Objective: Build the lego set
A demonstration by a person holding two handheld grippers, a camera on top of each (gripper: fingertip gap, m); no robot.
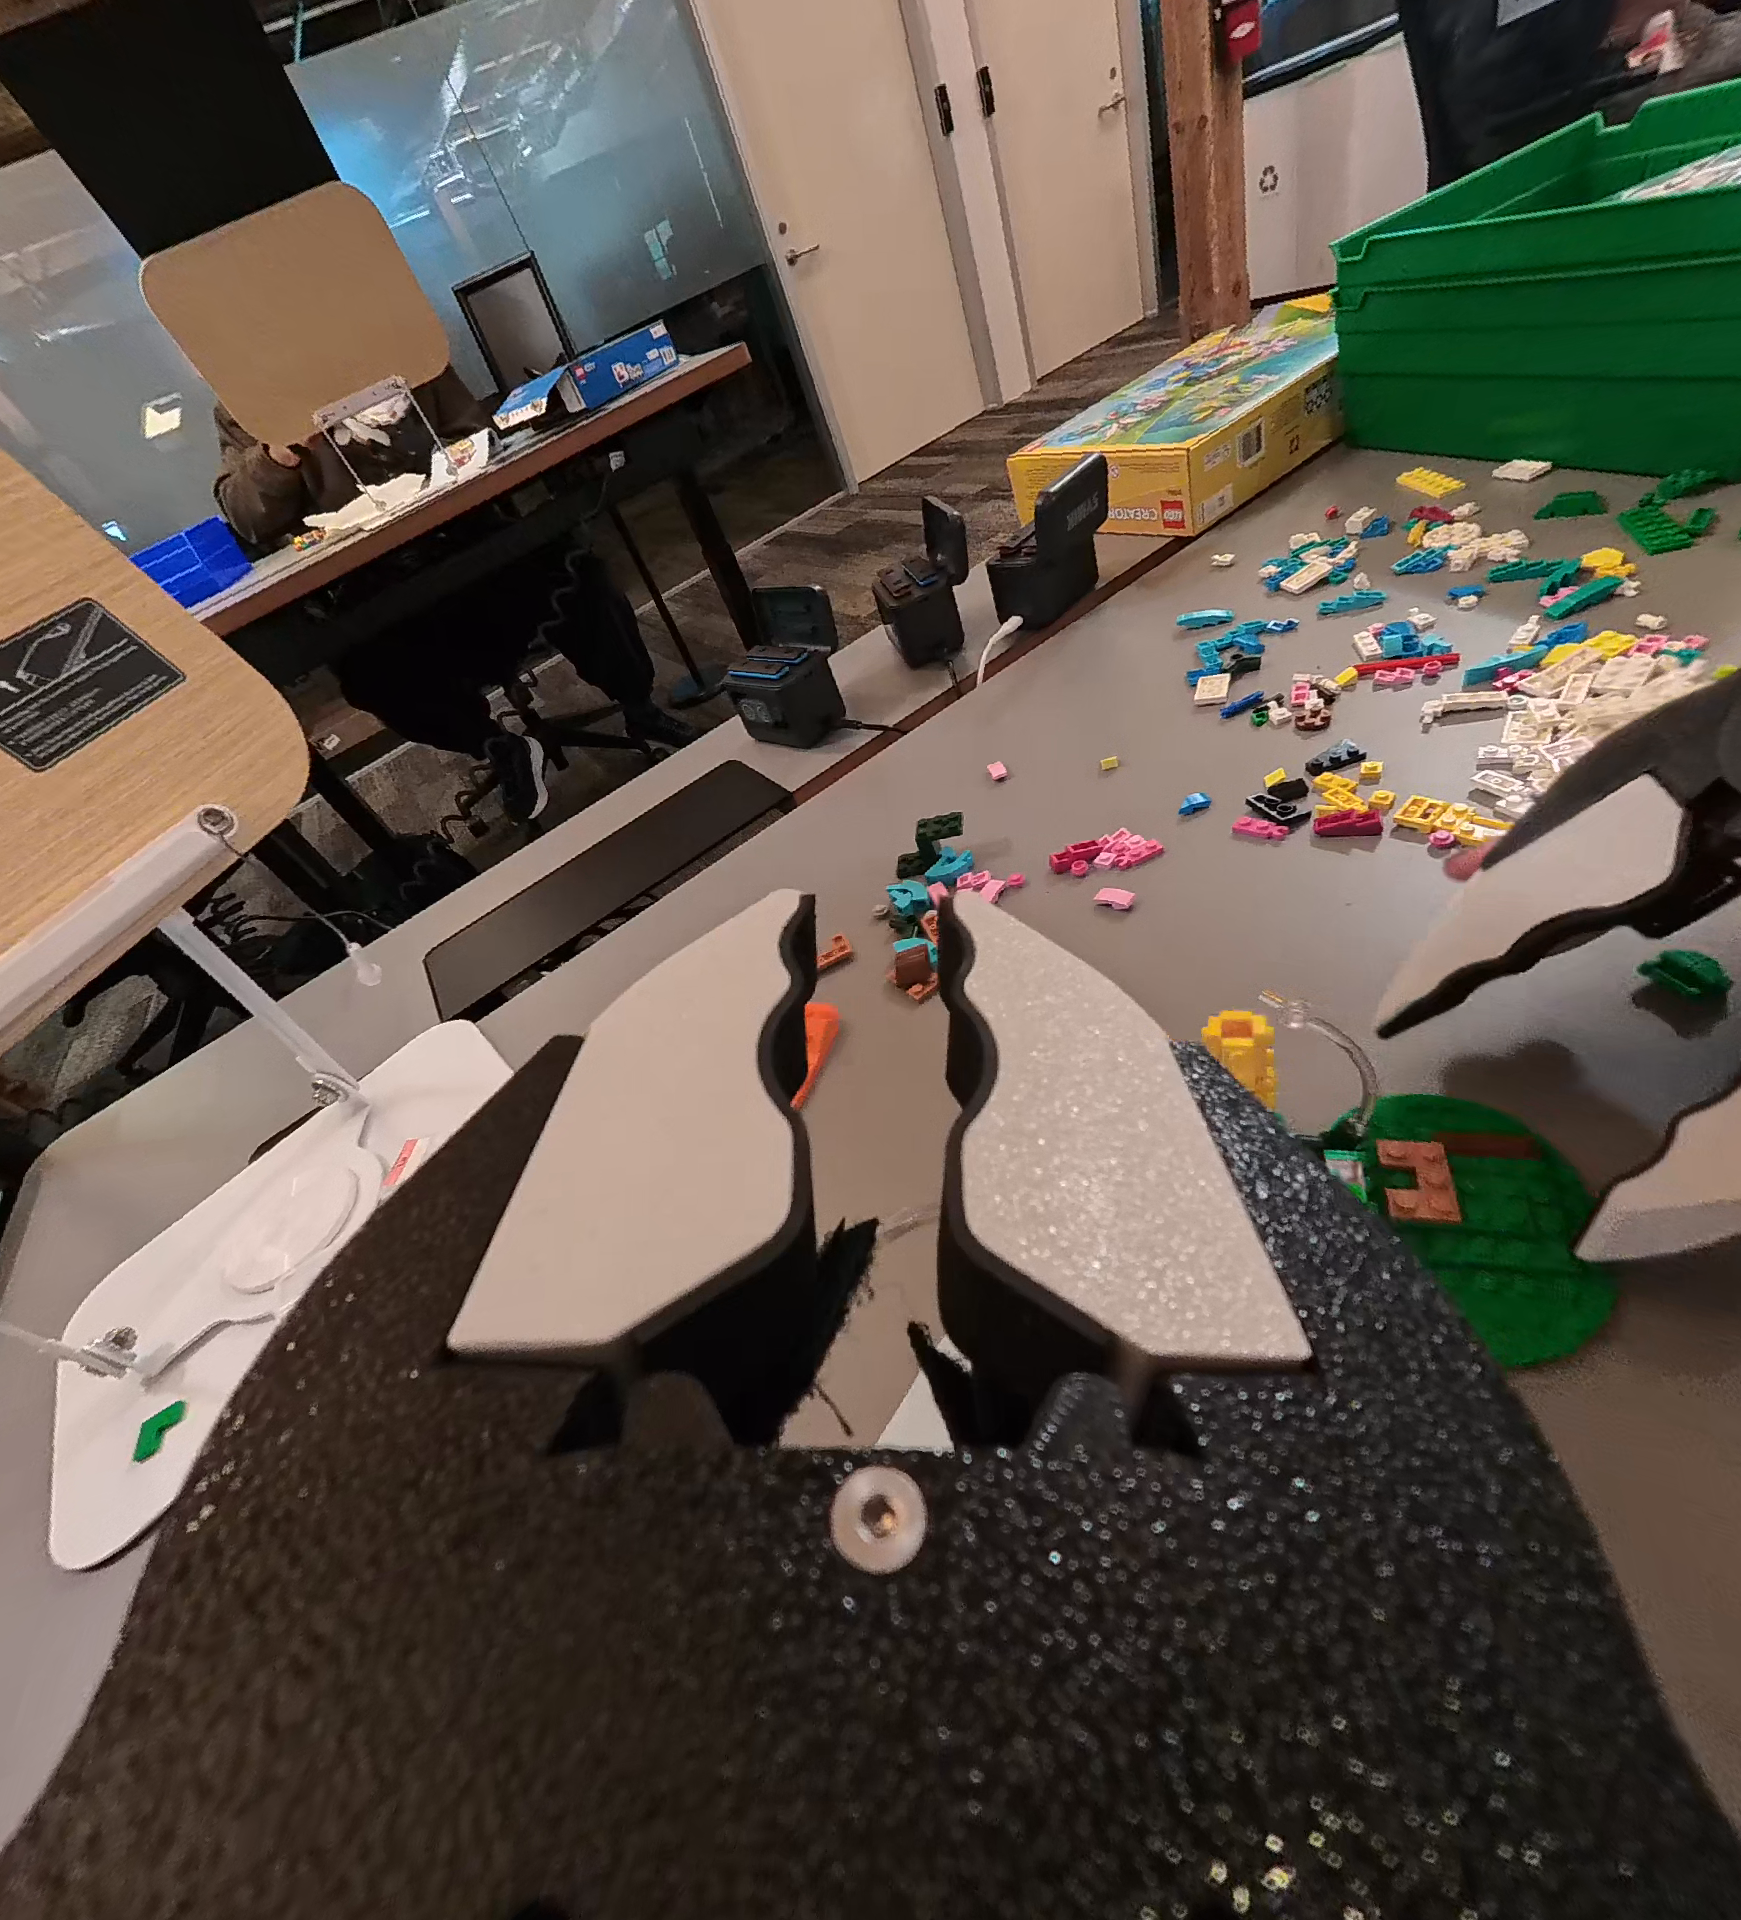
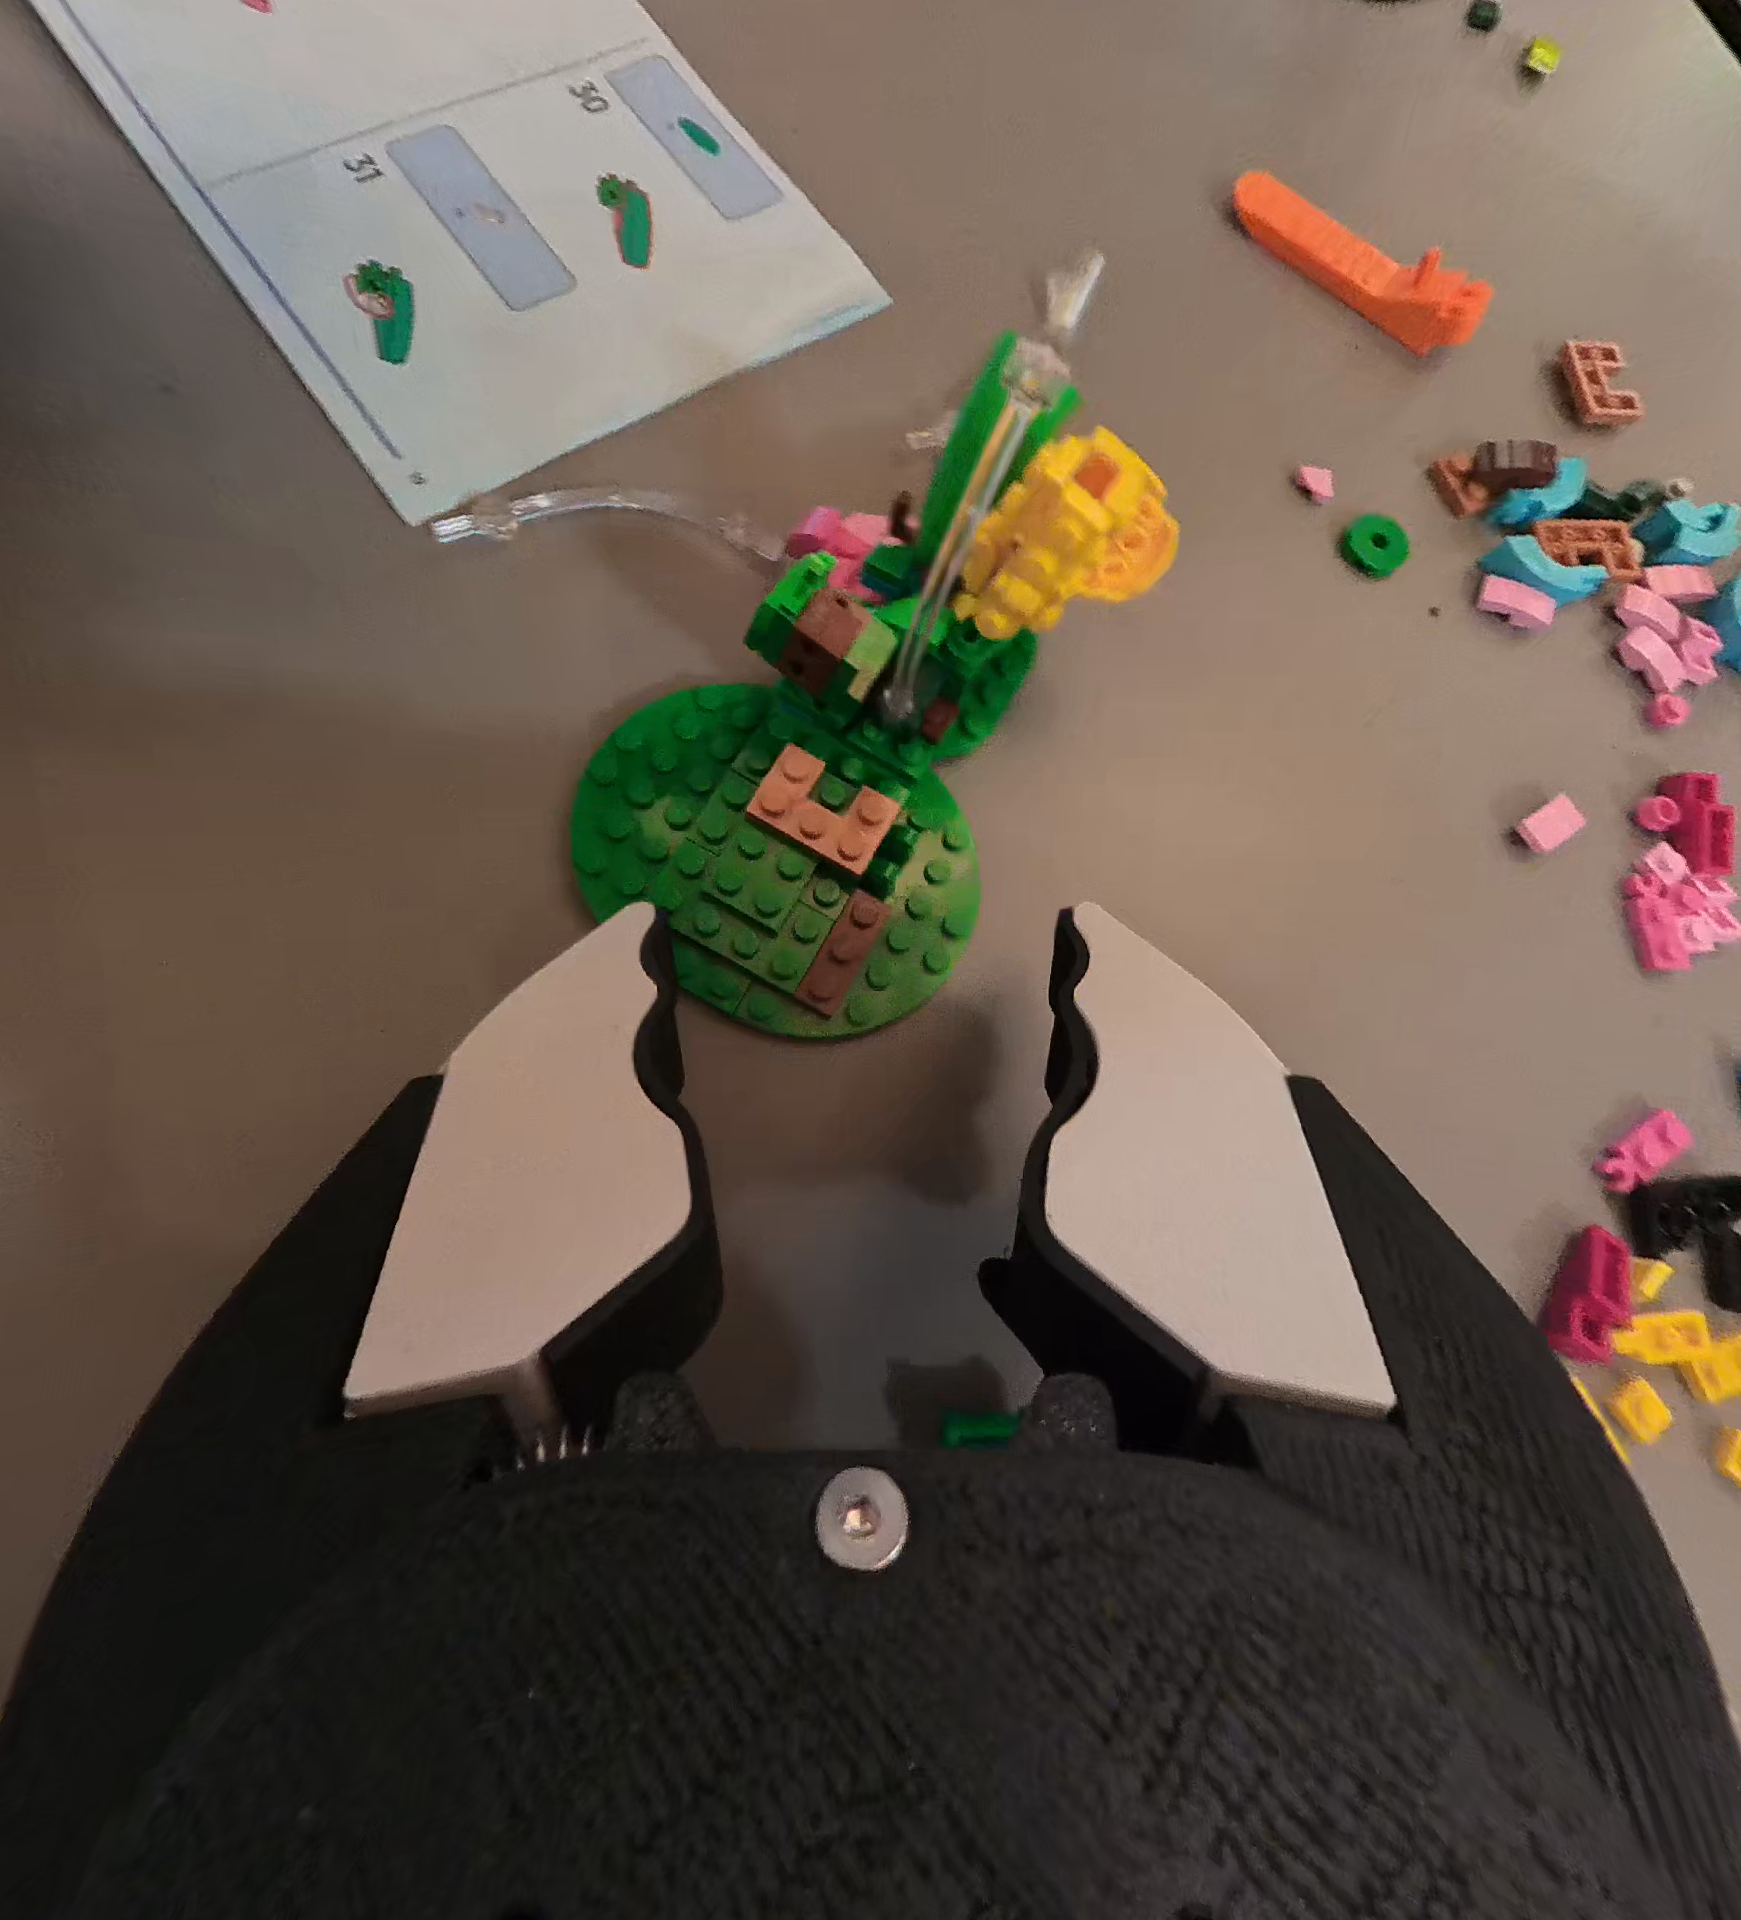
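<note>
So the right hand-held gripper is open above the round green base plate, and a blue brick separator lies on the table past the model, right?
Not quite: the brick separator is orange, as the right wrist view shows. The right hand-held gripper is indeed open above the round green base plate.

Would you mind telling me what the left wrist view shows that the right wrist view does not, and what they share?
Only the left wrist view shows the green bins, the yellow box, the black chargers and the left gripper, its fingers slightly apart on nothing. Only the right wrist view shows the instruction sheet. Both show the green brick model, the orange tool, loose bricks and the open right gripper.
</note>
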